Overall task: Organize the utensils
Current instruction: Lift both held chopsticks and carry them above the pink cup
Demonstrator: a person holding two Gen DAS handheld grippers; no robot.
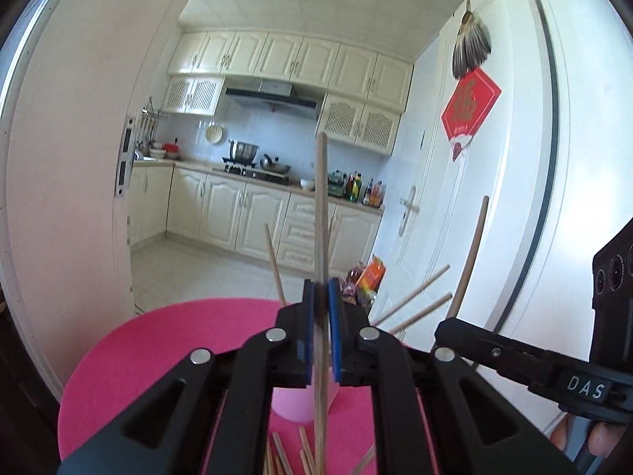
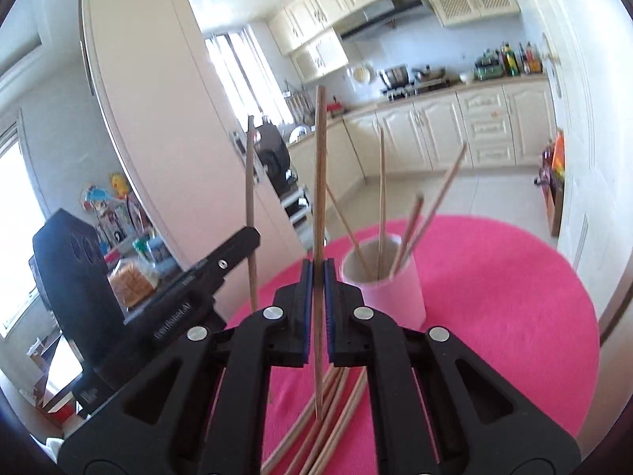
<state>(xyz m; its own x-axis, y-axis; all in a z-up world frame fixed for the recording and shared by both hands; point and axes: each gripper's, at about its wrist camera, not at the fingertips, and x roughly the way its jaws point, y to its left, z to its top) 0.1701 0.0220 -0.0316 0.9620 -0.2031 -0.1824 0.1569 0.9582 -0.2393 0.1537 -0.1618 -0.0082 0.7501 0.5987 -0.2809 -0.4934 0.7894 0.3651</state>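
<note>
Wooden chopstick stood nearly upright in the left wrist view, clamped between the blue pads of the left gripper, whose jaws were all but closed on it; below them sat the pink cup on the pink table, loose chopsticks lying at the near edge. The grip fell low on the stick, so its long upper end could swing or slip if tilted quickly. To the right, the right gripper carried a second stick close by; the two could knock together. In the right wrist view, the right gripper was likewise closed on one upright chopstick, with the left gripper beside it. The cup already held several leaning sticks, which could deflect an incoming tip or, if struck sideways, tip the light cup. More loose sticks remained on the table.
</note>
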